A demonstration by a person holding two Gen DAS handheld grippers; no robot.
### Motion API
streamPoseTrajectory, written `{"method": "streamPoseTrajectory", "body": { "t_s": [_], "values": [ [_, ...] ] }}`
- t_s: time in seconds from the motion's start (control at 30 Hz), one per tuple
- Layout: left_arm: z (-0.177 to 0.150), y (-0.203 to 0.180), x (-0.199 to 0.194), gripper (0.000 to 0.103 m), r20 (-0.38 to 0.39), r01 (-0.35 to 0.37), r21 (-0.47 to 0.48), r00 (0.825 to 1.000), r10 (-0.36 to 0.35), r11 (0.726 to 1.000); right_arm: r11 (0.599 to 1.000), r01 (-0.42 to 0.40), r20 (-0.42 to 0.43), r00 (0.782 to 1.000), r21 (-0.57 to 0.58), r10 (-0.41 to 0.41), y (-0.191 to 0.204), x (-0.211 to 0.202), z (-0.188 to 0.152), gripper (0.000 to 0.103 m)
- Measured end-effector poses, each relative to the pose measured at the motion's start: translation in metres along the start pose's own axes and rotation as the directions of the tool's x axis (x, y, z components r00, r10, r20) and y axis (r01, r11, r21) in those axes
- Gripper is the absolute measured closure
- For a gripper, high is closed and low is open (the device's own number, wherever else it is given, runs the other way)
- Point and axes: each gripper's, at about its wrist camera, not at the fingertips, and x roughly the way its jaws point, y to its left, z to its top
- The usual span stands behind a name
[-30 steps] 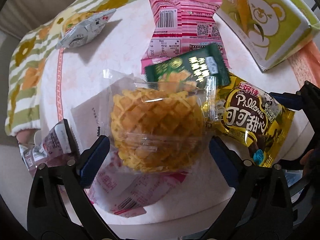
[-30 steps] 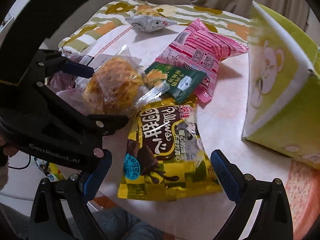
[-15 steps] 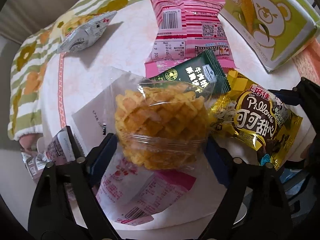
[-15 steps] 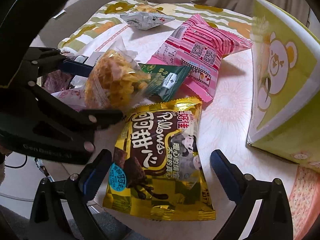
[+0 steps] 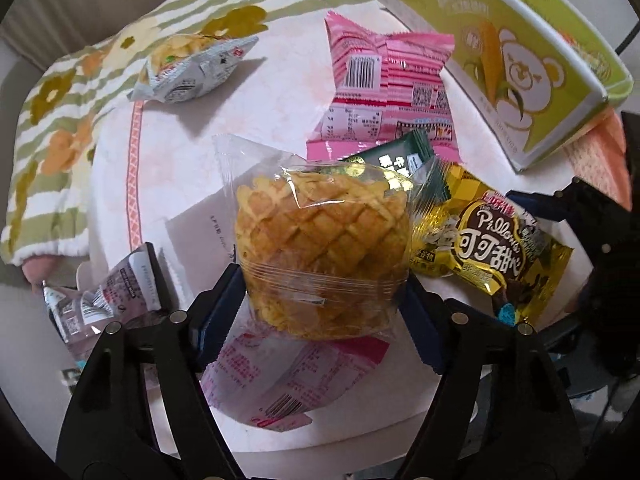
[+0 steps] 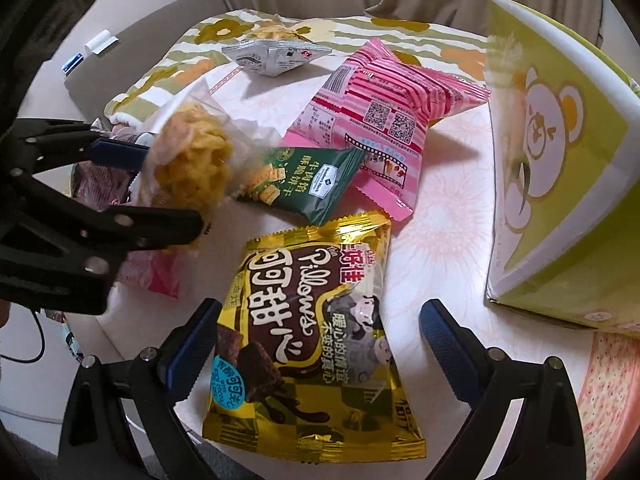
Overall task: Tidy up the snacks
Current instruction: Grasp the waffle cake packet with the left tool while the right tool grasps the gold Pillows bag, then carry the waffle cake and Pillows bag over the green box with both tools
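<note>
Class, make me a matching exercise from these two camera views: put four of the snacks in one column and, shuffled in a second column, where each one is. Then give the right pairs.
Column one:
1. wrapped bun
2. yellow packet
3. green packet
4. silver packet

Column two:
A. far side of the table, by the flowered cloth
B. between the open fingers of the right gripper
C. clamped in the left gripper
D. lying partly on the pink packet

Pairs: 1-C, 2-B, 3-D, 4-A
</note>
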Motion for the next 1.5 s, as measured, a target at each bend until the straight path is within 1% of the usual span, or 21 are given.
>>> {"method": "streamPoseTrajectory", "body": {
  "t_s": [0.07, 0.13, 0.2, 0.27, 0.37, 0.6, 0.8, 0.93, 1.07, 1.23, 1.37, 1.5],
  "values": [
    [-0.001, 0.001, -0.005, 0.030, 0.007, 0.013, -0.010, 1.000, -0.013, 1.000, 1.000, 0.005, 0.002, 1.000, -0.004, -0.005, 0.002, 0.000, 0.000, 0.011],
    [-0.001, 0.003, -0.011, 0.030, 0.019, 0.029, -0.023, 0.999, -0.029, 0.999, 1.000, 0.013, 0.003, 1.000, -0.008, -0.013, 0.004, 0.000, 0.001, 0.012],
    [-0.002, 0.005, -0.017, 0.030, 0.031, 0.039, -0.033, 0.999, -0.038, 0.999, 1.000, 0.020, 0.000, 1.000, -0.008, -0.020, 0.005, 0.001, 0.001, 0.020],
    [-0.002, 0.006, -0.022, 0.030, 0.042, 0.045, -0.039, 0.998, -0.043, 0.998, 1.000, 0.025, -0.009, 1.000, -0.007, -0.025, 0.006, 0.002, -0.001, 0.033],
    [-0.003, 0.009, -0.030, 0.030, 0.056, 0.052, -0.047, 0.997, -0.049, 0.998, 0.999, 0.043, -0.002, 0.999, -0.009, -0.043, 0.008, -0.002, -0.002, 0.038],
    [-0.007, 0.020, -0.056, 0.030, 0.099, 0.090, -0.082, 0.992, -0.081, 0.993, 0.998, 0.059, 0.037, 0.998, 0.024, -0.060, 0.011, -0.032, -0.001, 0.039],
    [-0.007, 0.032, -0.090, 0.030, 0.155, 0.128, -0.097, 0.982, -0.112, 0.987, 0.994, 0.079, 0.089, 0.992, 0.072, -0.085, 0.016, -0.068, 0.008, 0.041],
    [-0.002, 0.034, -0.115, 0.030, 0.204, 0.149, -0.080, 0.970, -0.130, 0.986, 0.990, 0.084, 0.133, 0.986, 0.115, -0.099, 0.018, -0.098, 0.014, 0.041],
    [0.008, 0.034, -0.142, 0.030, 0.257, 0.171, -0.053, 0.954, -0.152, 0.984, 0.983, 0.094, 0.182, 0.976, 0.160, -0.123, 0.015, -0.128, 0.024, 0.041],
    [0.029, 0.025, -0.169, 0.030, 0.309, 0.179, 0.010, 0.935, -0.173, 0.984, 0.968, 0.086, 0.246, 0.958, 0.234, -0.144, -0.003, -0.168, 0.038, 0.041],
    [0.049, 0.010, -0.181, 0.030, 0.341, 0.191, 0.045, 0.920, -0.195, 0.981, 0.956, 0.111, 0.278, 0.942, 0.271, -0.188, -0.028, -0.190, 0.047, 0.041],
    [0.075, -0.015, -0.183, 0.030, 0.353, 0.203, 0.068, 0.911, -0.213, 0.977, 0.941, 0.131, 0.301, 0.926, 0.312, -0.229, -0.067, -0.209, 0.053, 0.041]
  ]
}}
